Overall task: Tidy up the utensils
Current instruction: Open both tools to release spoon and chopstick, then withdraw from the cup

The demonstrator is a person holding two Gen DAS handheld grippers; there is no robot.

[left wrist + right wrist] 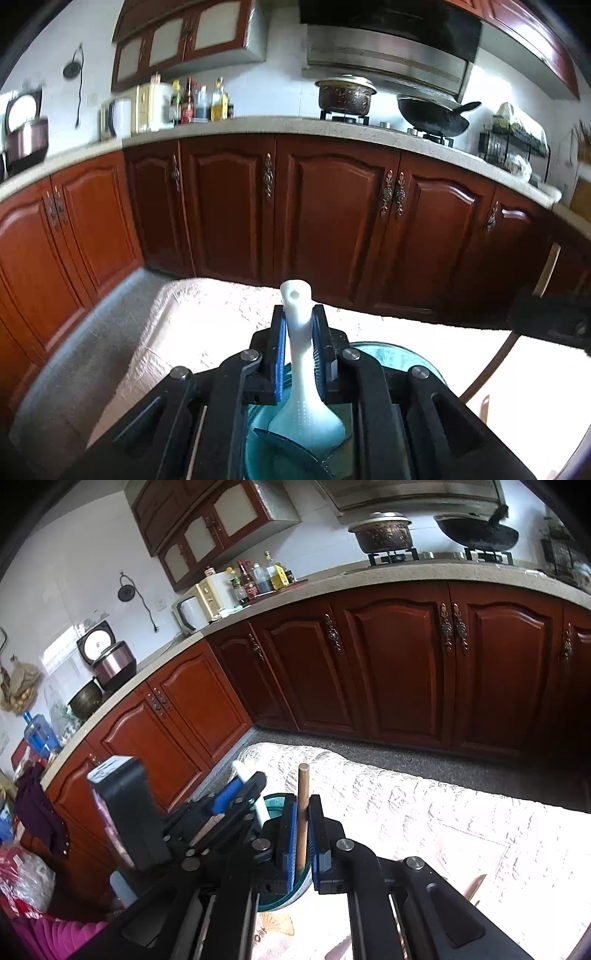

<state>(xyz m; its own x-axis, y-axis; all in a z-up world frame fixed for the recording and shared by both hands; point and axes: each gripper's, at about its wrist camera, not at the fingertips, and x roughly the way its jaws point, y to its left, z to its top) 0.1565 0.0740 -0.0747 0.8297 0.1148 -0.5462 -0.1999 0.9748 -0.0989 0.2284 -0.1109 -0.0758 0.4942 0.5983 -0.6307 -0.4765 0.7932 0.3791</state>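
Now left tongs (298,354) clamped on white spoon (301,369) over teal bowl (399,360); right tongs (303,834) clamped on wooden chopstick (302,812); both unplaced, task midway.

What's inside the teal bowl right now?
The white spoon's scoop sits in the teal bowl, handle clamped by the left gripper. The gripper hides the rest.

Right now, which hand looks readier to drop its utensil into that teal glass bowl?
Left, probably. The left tool grips the white ceramic spoon, whose scoop already hangs inside the teal glass bowl. The right tool clamps a thin brown wooden stick beside the bowl's rim.
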